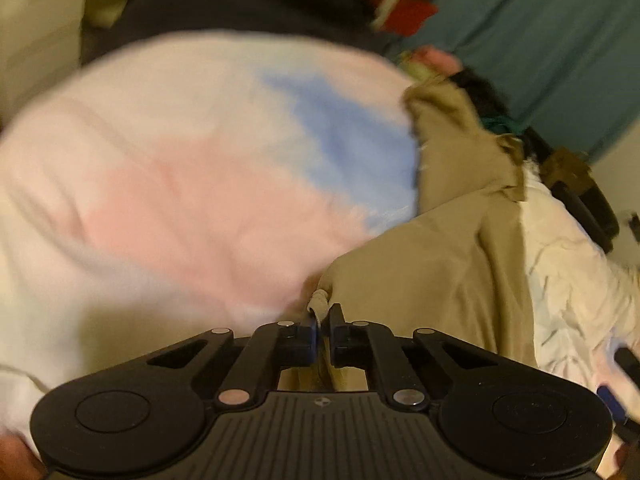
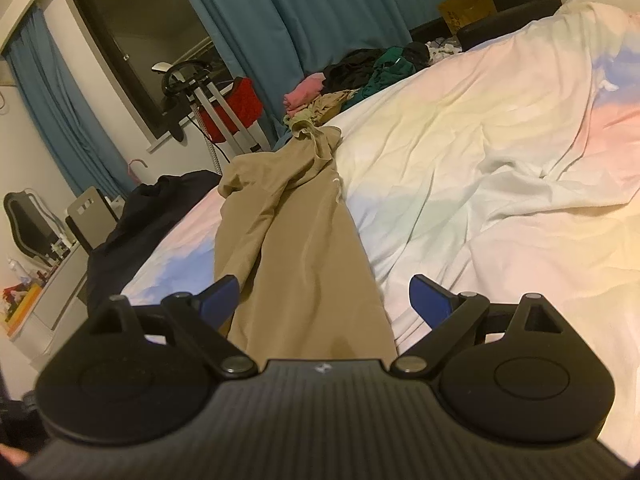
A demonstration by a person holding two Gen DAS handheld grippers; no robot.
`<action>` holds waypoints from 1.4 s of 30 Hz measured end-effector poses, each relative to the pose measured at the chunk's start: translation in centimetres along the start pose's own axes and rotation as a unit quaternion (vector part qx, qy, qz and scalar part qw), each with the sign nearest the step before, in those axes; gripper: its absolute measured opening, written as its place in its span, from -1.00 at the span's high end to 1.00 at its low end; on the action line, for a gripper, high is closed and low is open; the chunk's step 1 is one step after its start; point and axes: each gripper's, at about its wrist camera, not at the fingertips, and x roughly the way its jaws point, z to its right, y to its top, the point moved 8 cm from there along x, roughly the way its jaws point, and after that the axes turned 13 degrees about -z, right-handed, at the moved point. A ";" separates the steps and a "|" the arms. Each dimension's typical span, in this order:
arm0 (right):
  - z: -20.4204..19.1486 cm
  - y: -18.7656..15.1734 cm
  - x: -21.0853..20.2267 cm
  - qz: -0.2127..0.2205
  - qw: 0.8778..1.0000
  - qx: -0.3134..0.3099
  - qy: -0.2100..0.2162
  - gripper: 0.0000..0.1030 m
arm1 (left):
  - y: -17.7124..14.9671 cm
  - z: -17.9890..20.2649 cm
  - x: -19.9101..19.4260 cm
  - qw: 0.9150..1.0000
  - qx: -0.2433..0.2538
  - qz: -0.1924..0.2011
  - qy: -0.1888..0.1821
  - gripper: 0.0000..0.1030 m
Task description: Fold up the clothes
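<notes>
While spread lengthwise across a bed (image 2: 500, 152) dressed in a rumpled pastel duvet of pink, blue and pale yellow, seen here: a tan garment (image 2: 296, 248), possibly trousers, though the heavy blur in the left wrist view leaves that uncertain. Pinched at a tan hem (image 1: 319, 305) by the left gripper (image 1: 323, 330), jaws pressed together on the cloth. Poised over the garment's near end, the right gripper (image 2: 322, 300), blue pads (image 2: 430, 298) spread wide and holding nothing. Heaped at the bed's far edge, beyond the garment: a pile of clothes (image 2: 360, 76) in pink, black and green. Behind the bed, teal curtains (image 2: 304, 12) and a dark window (image 2: 148, 40); off its far corner, a yellow paper bag (image 2: 466, 8).
</notes>
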 end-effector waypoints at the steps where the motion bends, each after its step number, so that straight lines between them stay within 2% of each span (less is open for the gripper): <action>1: 0.0 0.0 -0.1 0.000 1.000 0.000 0.000 -0.81 | -0.2 1.0 -1.0 0.999 0.029 0.017 0.007 0.89; 3: 0.3 0.3 -0.5 0.005 1.000 0.000 -0.008 -0.81 | -0.9 3.7 -3.1 0.993 0.101 0.057 0.024 0.89; 4: 0.4 0.4 -0.7 0.008 1.000 0.000 -0.011 -0.81 | -1.6 5.3 -4.2 0.986 0.141 0.077 0.031 0.89; 6: 0.7 0.8 -1.1 0.014 1.000 0.002 -0.012 -0.81 | -3.2 8.7 -6.1 0.967 0.225 0.114 0.040 0.89; 9: 1.3 1.3 -1.8 0.018 1.000 0.004 -0.009 -0.81 | -6.7 13.9 -7.6 0.930 0.337 0.141 0.041 0.89; 11: 1.8 1.6 -2.0 0.016 1.000 0.005 -0.005 -0.81 | -8.7 16.5 -7.1 0.911 0.387 0.135 0.036 0.89; 13: 2.2 1.7 -2.0 0.012 1.000 0.007 -0.002 -0.81 | -10.4 18.6 -5.5 0.899 0.424 0.108 0.029 0.88; 15: 2.8 1.6 -1.7 -0.002 1.000 0.013 0.005 -0.81 | -12.0 20.3 -3.7 0.888 0.454 0.068 0.018 0.73; 17: 3.2 1.3 -1.3 -0.021 0.999 0.021 0.019 -0.81 | -13.0 20.3 -1.8 0.891 0.453 0.007 -0.012 0.53; 18: 3.3 1.0 -1.1 -0.033 0.998 0.027 0.036 -0.81 | -13.2 20.0 -1.3 0.896 0.444 -0.010 -0.023 0.46; 19: 3.3 0.7 -0.9 -0.045 0.997 0.034 0.052 -0.81 | -12.9 19.5 -1.2 0.904 0.426 -0.020 -0.036 0.23; 20: 3.4 0.3 -0.6 -0.058 0.995 0.040 0.068 -0.81 | -12.2 18.6 -1.4 0.916 0.395 -0.028 -0.056 -0.03; 22: 3.7 -0.5 -0.2 -0.079 0.991 0.058 0.092 -0.80 | -10.5 16.6 -1.9 0.940 0.322 -0.044 -0.103 -0.21; 24: 4.0 -1.3 0.4 -0.098 0.987 0.076 0.107 -0.79 | -8.2 13.8 -2.1 0.963 0.223 -0.055 -0.141 -0.28; 26: 4.0 -2.0 1.1 -0.115 0.984 0.082 0.104 -0.48 | -6.2 11.1 -1.5 0.976 0.136 -0.065 -0.155 -0.41; 27: 4.1 -2.5 1.5 -0.126 0.983 0.086 0.102 -0.40 | -5.1 9.9 -0.7 0.980 0.097 -0.074 -0.157 -0.42; 29: 4.5 -3.3 2.5 -0.147 0.979 0.100 0.098 -0.40 | -4.0 7.8 1.2 0.981 0.028 -0.104 -0.160 -0.41; 32: 5.0 -4.3 3.7 -0.172 0.974 0.117 0.088 -0.39 | -4.0 6.2 3.7 0.976 -0.031 -0.149 -0.157 -0.39; 35: 5.3 -5.3 4.8 -0.197 0.969 0.128 0.079 -0.32 | -5.3 6.1 4.5 0.967 -0.049 -0.181 -0.174 -0.38; 36: 5.1 -5.6 5.0 -0.206 0.966 0.129 0.085 -0.25 | -5.5 6.3 4.7 0.967 -0.041 -0.184 -0.172 -0.38; 37: 5.0 -5.9 5.1 -0.216 0.963 0.133 0.095 -0.09 | -5.6 6.5 4.7 0.968 -0.031 -0.185 -0.168 -0.35; 38: 5.0 -6.1 5.0 -0.224 0.958 0.141 0.107 -0.01 | -5.7 6.8 4.7 0.969 -0.021 -0.185 -0.165 -0.17; 40: 5.1 -6.3 4.6 -0.227 0.954 0.156 0.119 0.40 | -5.8 6.8 4.4 0.968 -0.014 -0.181 -0.171 0.08; 42: 5.1 -6.3 4.0 -0.225 0.954 0.158 0.120 0.49 | -5.8 6.6 4.1 0.966 -0.022 -0.176 -0.188 0.32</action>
